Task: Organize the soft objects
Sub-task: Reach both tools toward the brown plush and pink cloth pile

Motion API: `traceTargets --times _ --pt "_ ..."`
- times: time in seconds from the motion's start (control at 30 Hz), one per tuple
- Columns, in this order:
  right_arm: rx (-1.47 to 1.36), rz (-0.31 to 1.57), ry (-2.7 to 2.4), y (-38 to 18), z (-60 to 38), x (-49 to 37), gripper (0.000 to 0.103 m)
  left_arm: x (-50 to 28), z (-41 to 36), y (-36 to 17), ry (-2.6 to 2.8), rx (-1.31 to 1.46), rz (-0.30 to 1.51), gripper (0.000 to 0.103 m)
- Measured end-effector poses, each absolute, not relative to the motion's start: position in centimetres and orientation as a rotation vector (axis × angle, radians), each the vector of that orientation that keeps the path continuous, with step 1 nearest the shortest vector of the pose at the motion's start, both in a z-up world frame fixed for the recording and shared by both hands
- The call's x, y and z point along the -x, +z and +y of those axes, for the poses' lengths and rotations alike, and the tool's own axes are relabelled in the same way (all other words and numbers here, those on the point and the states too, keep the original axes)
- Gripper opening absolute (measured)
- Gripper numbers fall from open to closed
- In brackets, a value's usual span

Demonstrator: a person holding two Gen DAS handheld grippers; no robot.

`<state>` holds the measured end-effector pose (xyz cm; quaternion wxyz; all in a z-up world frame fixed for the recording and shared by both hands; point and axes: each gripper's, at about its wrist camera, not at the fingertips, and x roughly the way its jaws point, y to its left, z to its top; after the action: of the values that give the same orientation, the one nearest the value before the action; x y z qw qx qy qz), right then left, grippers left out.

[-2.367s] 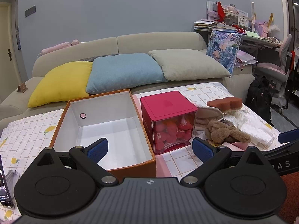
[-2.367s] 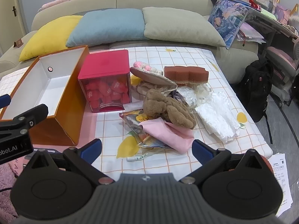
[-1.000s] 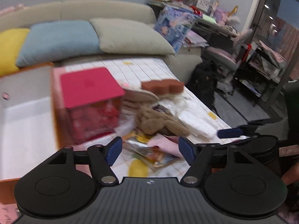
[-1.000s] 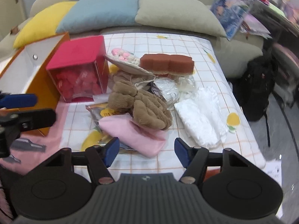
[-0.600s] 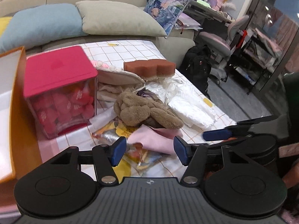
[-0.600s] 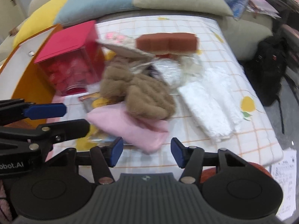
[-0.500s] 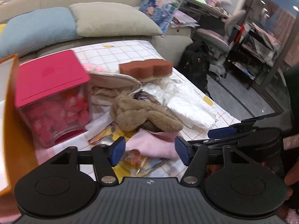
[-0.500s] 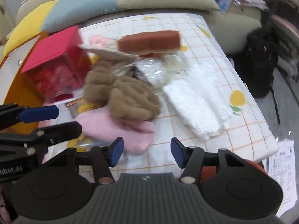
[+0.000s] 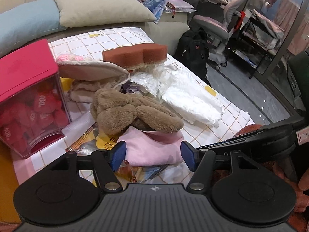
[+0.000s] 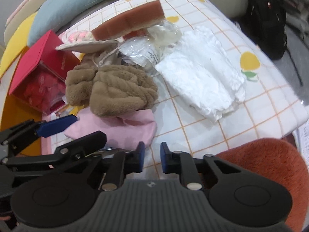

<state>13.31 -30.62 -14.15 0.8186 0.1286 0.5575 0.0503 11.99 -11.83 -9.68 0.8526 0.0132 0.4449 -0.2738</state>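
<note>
A folded pink cloth (image 9: 152,147) lies at the table's near edge, partly under a brown plush toy (image 9: 125,112). My left gripper (image 9: 153,152) straddles the cloth, its jaws closing, the blue pads beside the cloth's two sides and not visibly pressing it. In the right wrist view the same cloth (image 10: 123,129) and plush (image 10: 112,92) lie left of centre, with the left gripper (image 10: 90,127) reaching in from the left. My right gripper (image 10: 151,158) hangs over bare tablecloth just right of the cloth, shut with nothing between its pads.
Behind the plush are a brown sponge (image 9: 135,56), a beige pouch (image 9: 90,71), crumpled clear bags and a white plastic packet (image 9: 191,100). A red-lidded box (image 9: 25,67) and an orange box (image 10: 17,116) stand at left. A rust fluffy seat (image 10: 260,154) is near the right gripper.
Both grippers have sunk and moved in toward the pink cloth. The right gripper's jaws have gone from wide apart to nearly together; the left jaws have narrowed a little.
</note>
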Motion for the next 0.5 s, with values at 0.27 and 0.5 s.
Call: traceTargets --times 0.27,0.5 --pt "-0.342 1.191 0.096 -14.2 -31.4 -13.4 0.012 -9.8 -15.4 -10.9 -0.55 -0.394 0.84 0.03" --pt "-0.32 1.179 0.092 -14.1 -31.2 -13.4 0.013 -9.3 -14.7 -9.8 -0.558 -0.344 0.811 0.01"
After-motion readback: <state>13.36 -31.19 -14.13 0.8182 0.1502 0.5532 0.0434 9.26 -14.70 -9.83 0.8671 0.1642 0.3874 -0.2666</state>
